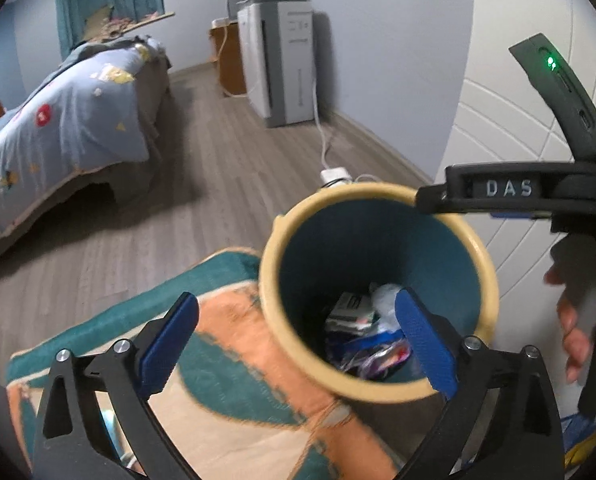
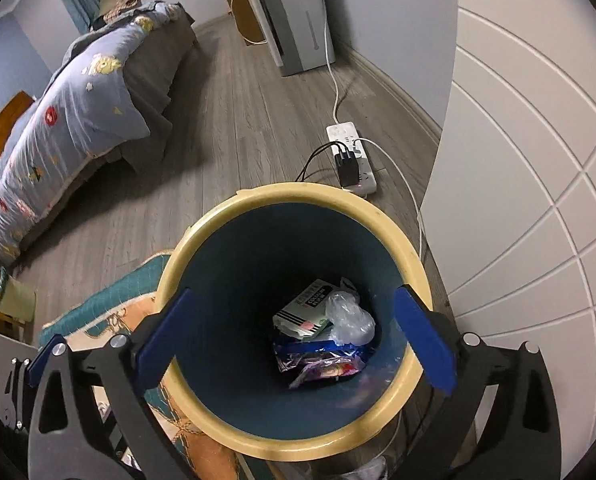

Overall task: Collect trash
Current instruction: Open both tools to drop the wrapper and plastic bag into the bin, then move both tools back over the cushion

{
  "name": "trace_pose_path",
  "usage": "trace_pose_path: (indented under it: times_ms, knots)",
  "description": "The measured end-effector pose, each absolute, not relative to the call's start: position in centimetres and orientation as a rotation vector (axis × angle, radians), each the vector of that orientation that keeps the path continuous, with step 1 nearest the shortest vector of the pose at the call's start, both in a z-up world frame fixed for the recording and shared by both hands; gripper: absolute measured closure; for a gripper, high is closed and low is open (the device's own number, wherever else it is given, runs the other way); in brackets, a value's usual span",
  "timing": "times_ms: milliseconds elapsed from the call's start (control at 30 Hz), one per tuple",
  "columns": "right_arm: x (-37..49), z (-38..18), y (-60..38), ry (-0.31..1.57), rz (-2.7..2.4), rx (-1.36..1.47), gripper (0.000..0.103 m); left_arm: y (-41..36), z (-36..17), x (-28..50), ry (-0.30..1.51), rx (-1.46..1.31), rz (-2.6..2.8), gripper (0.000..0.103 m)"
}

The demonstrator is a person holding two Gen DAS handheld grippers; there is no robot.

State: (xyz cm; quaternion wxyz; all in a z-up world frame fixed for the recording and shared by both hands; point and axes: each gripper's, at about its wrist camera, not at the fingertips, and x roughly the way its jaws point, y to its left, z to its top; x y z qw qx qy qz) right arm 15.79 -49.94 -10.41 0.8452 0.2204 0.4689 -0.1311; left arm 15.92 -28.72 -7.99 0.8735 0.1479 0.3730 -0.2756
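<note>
From the left wrist view, the left gripper (image 1: 298,344) hangs with its jaws wide apart and nothing between them, the right finger over the near rim of the bin (image 1: 378,394) and the left finger over the rug (image 1: 233,344) beside it. The trash (image 1: 362,332) lies heaped at the bottom of the bin, and the right gripper (image 1: 510,194) reaches across the bin's far rim from the right, the person's hand (image 1: 578,320) on its handle. The picture is smeared with motion, so one risk, as I judge it, is a finger clipping the rim and tipping the bin onto the rug or floor. From the right wrist view, the right gripper (image 2: 298,340) looks straight down into the bin (image 2: 289,446), jaws apart and empty, both fingers spanning nearly the full mouth. The trash (image 2: 322,340), a small carton, a crumpled clear bag and shiny wrappers, sits at the bottom toward the right wall. A power strip (image 2: 352,158) with plugs and cables lies on the floor just beyond the far rim, near the white door (image 2: 538,200). A knocked bin could roll onto those plugs, and the two grippers, so close over one opening, could strike each other.
</note>
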Motion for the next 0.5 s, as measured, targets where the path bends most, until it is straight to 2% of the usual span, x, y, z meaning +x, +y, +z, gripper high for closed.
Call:
trace_pose_path:
  times_ms: [500]
  knots:
    - [16.3, -7.5, -44.4, 0.995, -0.216, 0.314, 0.006, -17.8, -3.5, 13.7, 0.769, 0.267, -0.451, 0.005]
